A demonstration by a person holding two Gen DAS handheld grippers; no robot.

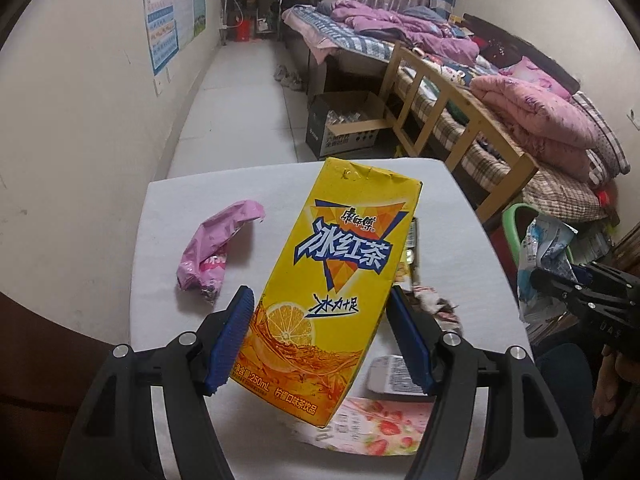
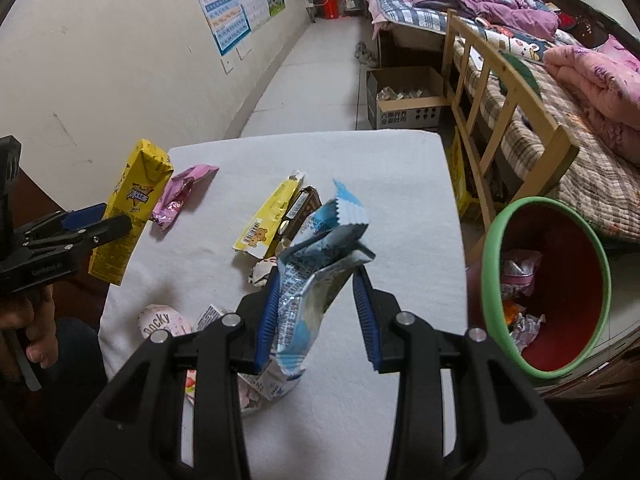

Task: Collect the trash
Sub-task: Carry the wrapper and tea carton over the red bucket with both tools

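My left gripper (image 1: 320, 300) is shut on a yellow iced-tea carton (image 1: 328, 280) and holds it upright above the white table (image 1: 180, 200); it also shows in the right wrist view (image 2: 128, 208). My right gripper (image 2: 318, 280) is closed on a crumpled blue-and-white snack wrapper (image 2: 316, 272), lifted over the table (image 2: 400, 200). A red bin with a green rim (image 2: 560, 288), holding some trash, stands just right of the table. A pink wrapper (image 1: 216, 248) lies on the table's left.
On the table lie a yellow bear wrapper (image 2: 268, 220), a brown wrapper (image 2: 302, 208), a Pocky box (image 2: 164, 322) and a strawberry packet (image 1: 380, 428). A cardboard box (image 2: 404, 100) sits on the floor beyond. A wooden bed frame (image 2: 500, 92) runs along the right.
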